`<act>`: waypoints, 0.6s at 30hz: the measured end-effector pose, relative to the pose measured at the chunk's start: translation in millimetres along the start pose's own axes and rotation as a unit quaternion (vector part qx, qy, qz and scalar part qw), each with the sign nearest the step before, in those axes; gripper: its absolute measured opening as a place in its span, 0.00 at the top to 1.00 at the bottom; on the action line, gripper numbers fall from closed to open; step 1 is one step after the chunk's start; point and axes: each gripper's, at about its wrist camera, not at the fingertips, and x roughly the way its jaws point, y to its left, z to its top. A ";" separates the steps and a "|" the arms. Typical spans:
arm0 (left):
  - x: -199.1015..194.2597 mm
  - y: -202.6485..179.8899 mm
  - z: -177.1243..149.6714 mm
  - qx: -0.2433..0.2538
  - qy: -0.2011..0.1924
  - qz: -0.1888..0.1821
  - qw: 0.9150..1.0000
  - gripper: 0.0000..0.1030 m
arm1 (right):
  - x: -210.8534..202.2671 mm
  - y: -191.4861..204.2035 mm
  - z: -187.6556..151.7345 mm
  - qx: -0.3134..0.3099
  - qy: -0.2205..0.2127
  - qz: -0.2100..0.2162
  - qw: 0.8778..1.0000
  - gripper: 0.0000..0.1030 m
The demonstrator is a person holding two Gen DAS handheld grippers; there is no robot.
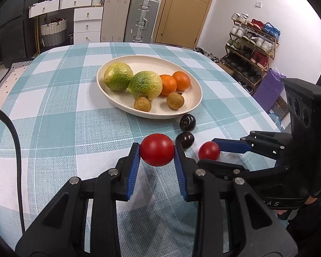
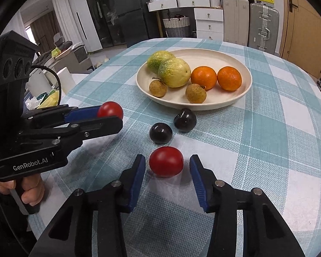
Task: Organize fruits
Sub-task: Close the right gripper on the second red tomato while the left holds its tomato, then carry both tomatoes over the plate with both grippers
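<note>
- Fruits: most lie in the cream plate (image 1: pixel 198 98) at mid-table, namely two green-yellow fruits (image 1: pixel 118 76), two oranges (image 1: pixel 181 80) and two small brown longans (image 1: pixel 142 104).
- Dark plums (image 2: pixel 185 120): two of them rest on the checked tablecloth (image 1: pixel 60 115) just in front of the plate's near rim, close beside each other.
- Your left gripper (image 1: pixel 157 153): its blue pads (image 1: pixel 133 167) press on both sides of a red tomato (image 1: pixel 157 150), which you hold clear of the cloth.
- Second red tomato (image 2: pixel 166 161): it sits on the tablecloth, nearer to you than the plums.
- Your right gripper (image 2: pixel 166 167): its jaws stand on either side of the second tomato, with a visible gap at each pad; no contact shows in the right wrist view.
- Your left hand's fingers (image 2: pixel 30 189): seen wrapped round the handle of the left gripper at the lower left of the right wrist view.
</note>
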 end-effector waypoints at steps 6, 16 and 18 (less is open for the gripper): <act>0.5 0.0 -0.2 0.000 0.000 -0.001 1.000 0.72 | -0.3 0.0 0.1 0.001 -0.001 -0.004 1.000 0.68; -2.1 -0.6 0.6 0.000 -0.005 -0.002 1.000 0.72 | -6.9 -1.0 0.0 -0.001 -0.010 -0.002 1.000 0.69; -3.0 -1.0 1.1 0.000 -0.007 -0.002 1.000 0.72 | -10.8 -1.8 1.2 0.000 -0.016 -0.001 1.000 0.69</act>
